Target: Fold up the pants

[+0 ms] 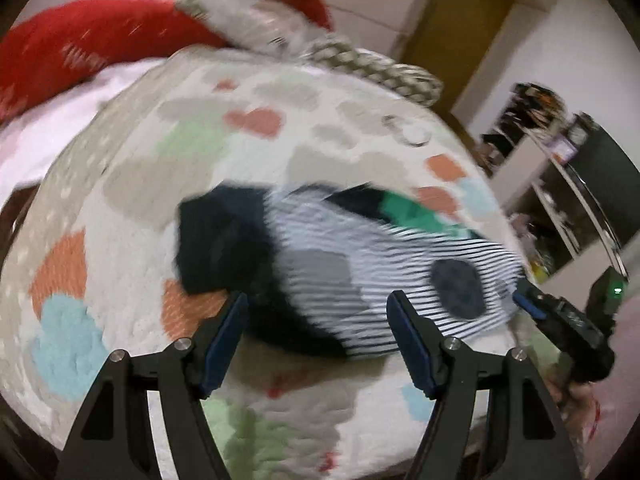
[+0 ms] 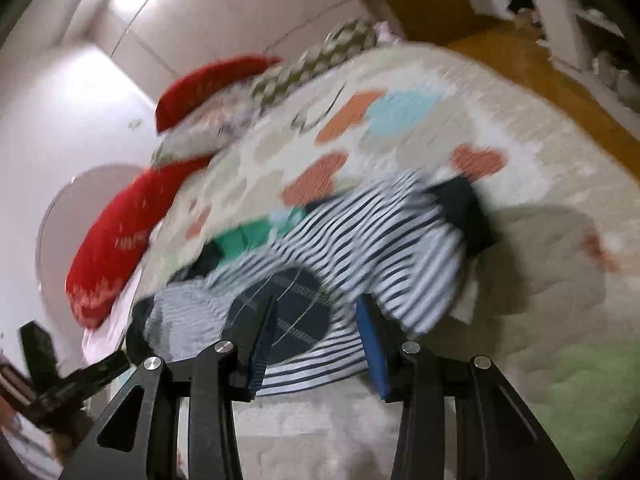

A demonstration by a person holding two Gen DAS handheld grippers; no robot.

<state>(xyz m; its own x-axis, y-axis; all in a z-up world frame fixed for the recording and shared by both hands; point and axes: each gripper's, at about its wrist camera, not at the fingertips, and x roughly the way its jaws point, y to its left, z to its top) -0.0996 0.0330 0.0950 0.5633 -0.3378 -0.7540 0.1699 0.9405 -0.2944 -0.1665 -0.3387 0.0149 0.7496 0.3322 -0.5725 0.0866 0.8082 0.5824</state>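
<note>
The pants (image 1: 360,276) are navy-and-white striped with dark round patches, navy cuffs and a green panel. They lie bunched on a patterned bedspread (image 1: 200,120). My left gripper (image 1: 318,300) is open just above their near edge, holding nothing. The pants also show in the right wrist view (image 2: 380,240). My right gripper (image 2: 318,306) is open over a dark patch of the pants and holds nothing. It also shows in the left wrist view (image 1: 560,320) at the pants' right end. Both views are motion-blurred.
Red pillows (image 1: 80,48) and a grey patterned pillow (image 1: 256,24) lie at the head of the bed. A shelf unit (image 1: 560,184) with clutter stands right of the bed, near a wooden door (image 1: 452,36). Wooden floor (image 2: 520,64) runs beside the bed.
</note>
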